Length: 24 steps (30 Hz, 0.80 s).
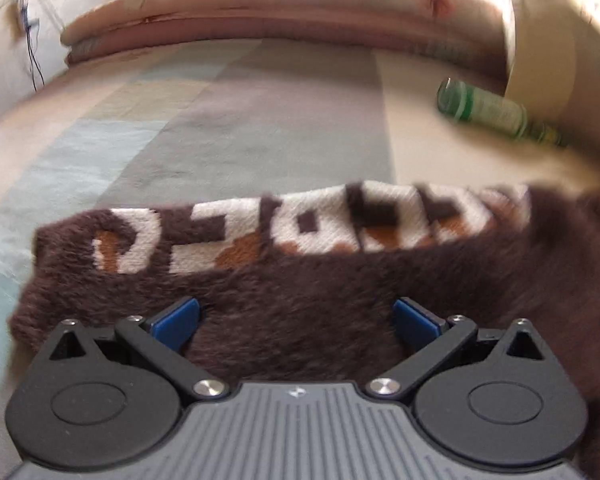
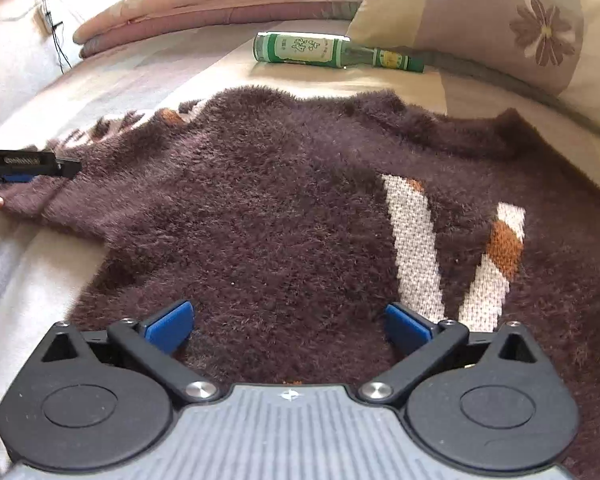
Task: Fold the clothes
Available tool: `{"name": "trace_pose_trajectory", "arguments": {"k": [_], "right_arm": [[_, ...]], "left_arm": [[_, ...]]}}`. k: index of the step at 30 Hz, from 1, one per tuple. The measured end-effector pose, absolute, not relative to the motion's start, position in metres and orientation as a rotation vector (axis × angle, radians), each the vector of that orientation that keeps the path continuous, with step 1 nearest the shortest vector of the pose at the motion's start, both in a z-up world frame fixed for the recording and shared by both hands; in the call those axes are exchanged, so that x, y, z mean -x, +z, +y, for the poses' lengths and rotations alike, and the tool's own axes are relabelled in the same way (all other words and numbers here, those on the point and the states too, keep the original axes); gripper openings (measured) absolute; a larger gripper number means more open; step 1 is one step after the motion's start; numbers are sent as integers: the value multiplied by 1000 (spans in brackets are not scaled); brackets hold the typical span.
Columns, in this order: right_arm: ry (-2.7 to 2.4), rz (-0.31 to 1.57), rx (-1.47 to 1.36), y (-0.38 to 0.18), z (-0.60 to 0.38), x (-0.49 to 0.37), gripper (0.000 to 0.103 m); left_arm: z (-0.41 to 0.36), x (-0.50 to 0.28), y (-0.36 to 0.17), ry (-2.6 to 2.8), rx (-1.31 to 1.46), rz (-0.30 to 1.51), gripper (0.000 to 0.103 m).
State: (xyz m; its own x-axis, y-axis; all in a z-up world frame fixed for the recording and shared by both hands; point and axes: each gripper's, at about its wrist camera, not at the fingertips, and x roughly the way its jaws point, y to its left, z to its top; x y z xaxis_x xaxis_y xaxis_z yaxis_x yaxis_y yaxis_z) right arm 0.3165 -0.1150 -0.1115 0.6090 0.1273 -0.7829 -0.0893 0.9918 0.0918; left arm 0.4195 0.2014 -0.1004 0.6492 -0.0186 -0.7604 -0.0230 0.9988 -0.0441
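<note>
**Both jaws spread over the brown sweater**

Left wrist: I am holding the left hand-held gripper [image 1: 296, 322] apart over the fuzzy brown sweater [image 1: 320, 292], lying on the bed [image 1: 228, 128]. Right wrist: the right hand-held gripper [image 2: 288, 326] is hanging apart above it; a green bottle [image 2: 332, 53] is lying far behind.

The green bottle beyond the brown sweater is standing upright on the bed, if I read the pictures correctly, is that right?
Not quite: the green bottle is lying on its side on the bed, beyond the brown sweater, as the right wrist view shows.
</note>
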Motion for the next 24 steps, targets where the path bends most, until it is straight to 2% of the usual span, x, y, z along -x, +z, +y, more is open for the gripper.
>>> {"name": "trace_pose_trajectory", "arguments": {"k": [4,7,15,20,24], "right_arm": [[107,908,-19,-113,-110,-318,103],[109,917,-23,-113,-112,-319,103],[88,900,-10,-115,-108,-314,103],[77,899,-15,-114,-107,-313,103],[62,923,-22,-106,-104,-315,103]], "left_arm": [[255,-412,-102,95,187,867,102],[300,-395,-98,121,338,794,102],[339,-383,-93,-1,643,666,102],[333,-402,-109,86,548,650,102],[325,-398,-96,281,421,690,102]]}}
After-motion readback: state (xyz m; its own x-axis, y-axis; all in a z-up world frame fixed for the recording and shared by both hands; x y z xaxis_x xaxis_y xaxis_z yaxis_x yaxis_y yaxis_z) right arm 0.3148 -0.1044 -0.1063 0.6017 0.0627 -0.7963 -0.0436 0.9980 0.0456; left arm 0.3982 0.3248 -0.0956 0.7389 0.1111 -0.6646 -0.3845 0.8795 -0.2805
